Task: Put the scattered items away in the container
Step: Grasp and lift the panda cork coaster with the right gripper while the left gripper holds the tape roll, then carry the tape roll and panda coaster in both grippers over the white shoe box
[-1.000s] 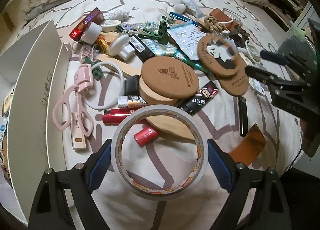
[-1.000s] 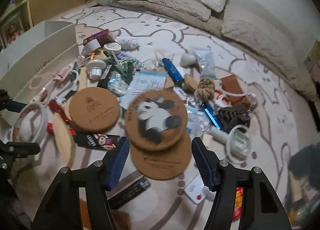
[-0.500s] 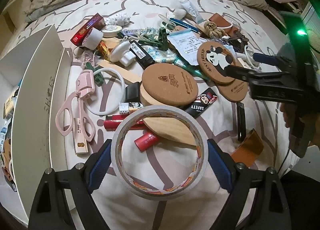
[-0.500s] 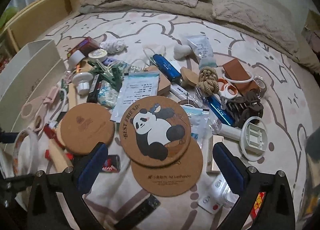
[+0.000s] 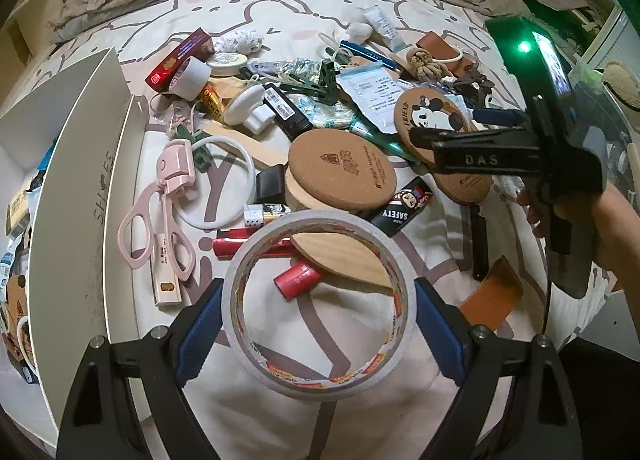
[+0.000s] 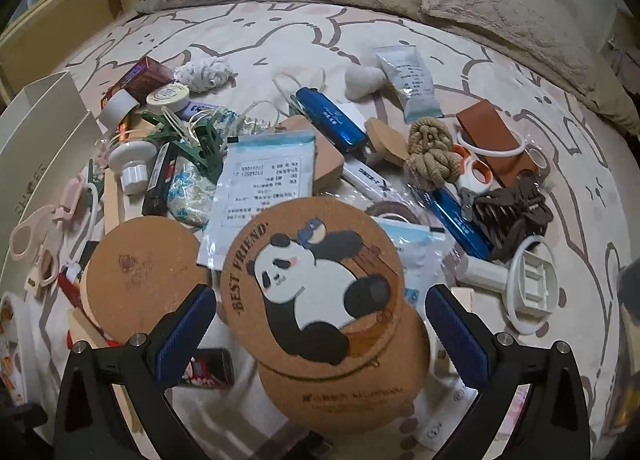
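While its two blue-padded fingers are pressing against the outer sides of a roll of white tape point(image 5: 318, 324), the left gripper point(image 5: 318, 334) is holding that roll upright above a cartoon-printed bedspread point(image 5: 280, 26) littered with small objects. Through the roll's hole, a red tube point(image 5: 298, 279) and a wooden disc point(image 5: 344, 256) are showing. A white box point(image 5: 86, 164), the container, is standing at the left edge of the bed, just beside pink scissors point(image 5: 158, 228) and a white ring point(image 5: 218, 184).

The right gripper point(image 6: 320, 334) is hovering with its fingers spread wide on either side of a round cork coaster printed with a panda point(image 6: 316, 280); whether the pads are touching it cannot be told. That coaster is lying on top of a second plain cork coaster point(image 6: 348, 392). Another cork coaster point(image 6: 142, 272) is sitting just to the left. Farther back, a blue case point(image 6: 330, 120), a knotted rope ball point(image 6: 432, 150) and a brown hair claw point(image 6: 512, 216) are lying among the clutter.
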The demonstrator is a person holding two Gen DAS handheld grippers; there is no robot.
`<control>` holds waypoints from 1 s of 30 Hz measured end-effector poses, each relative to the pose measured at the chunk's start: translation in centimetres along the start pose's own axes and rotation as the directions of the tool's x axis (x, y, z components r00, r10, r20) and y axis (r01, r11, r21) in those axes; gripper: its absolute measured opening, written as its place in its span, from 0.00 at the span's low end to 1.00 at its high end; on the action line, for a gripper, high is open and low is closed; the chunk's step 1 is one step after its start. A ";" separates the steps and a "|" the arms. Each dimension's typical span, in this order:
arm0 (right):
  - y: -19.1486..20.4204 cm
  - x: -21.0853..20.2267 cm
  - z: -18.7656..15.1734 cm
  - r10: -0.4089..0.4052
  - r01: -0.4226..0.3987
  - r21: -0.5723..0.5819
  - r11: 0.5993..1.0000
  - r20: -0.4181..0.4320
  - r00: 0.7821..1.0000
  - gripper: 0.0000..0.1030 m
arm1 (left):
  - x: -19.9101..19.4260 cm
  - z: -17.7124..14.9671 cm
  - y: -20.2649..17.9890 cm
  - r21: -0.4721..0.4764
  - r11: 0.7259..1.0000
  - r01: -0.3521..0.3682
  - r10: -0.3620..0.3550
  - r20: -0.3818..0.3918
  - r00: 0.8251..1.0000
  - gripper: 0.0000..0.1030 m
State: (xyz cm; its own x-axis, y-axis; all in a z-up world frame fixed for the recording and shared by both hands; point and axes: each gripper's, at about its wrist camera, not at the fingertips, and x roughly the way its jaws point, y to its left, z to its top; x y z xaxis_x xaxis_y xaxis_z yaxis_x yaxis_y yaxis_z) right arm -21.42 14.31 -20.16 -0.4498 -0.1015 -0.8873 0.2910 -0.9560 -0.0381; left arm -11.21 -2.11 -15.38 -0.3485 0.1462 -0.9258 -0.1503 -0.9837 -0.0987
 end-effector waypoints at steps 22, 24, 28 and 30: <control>1.0 0.9 0.3 -0.060 0.056 -0.076 0.996 -0.050 0.997 0.96 | -1.3 0.3 0.5 -0.003 1.000 -0.020 0.020 0.040 0.999 0.88; 1.0 0.5 0.2 -0.062 0.059 -0.084 0.995 -0.036 0.997 0.96 | -1.4 0.3 0.5 -0.003 1.000 -0.023 0.023 0.043 0.999 0.88; 1.0 -0.9 0.1 -0.060 0.060 -0.089 0.994 0.006 0.998 0.96 | -1.6 0.7 0.7 -0.012 0.999 -0.035 0.036 0.054 0.998 0.88; 0.9 -1.8 0.2 -0.051 0.054 -0.083 0.995 0.031 0.998 0.96 | -1.7 1.0 0.9 -0.023 0.998 -0.051 0.052 0.066 0.996 0.88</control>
State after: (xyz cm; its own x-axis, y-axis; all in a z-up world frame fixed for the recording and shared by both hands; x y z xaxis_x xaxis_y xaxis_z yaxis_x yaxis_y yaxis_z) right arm -20.54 13.62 -18.51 -0.4902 -0.0609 -0.8695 0.3356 -0.9339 -0.1238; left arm -11.63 -3.14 -13.51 -0.4161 0.1014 -0.9037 -0.1116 -0.9919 -0.0599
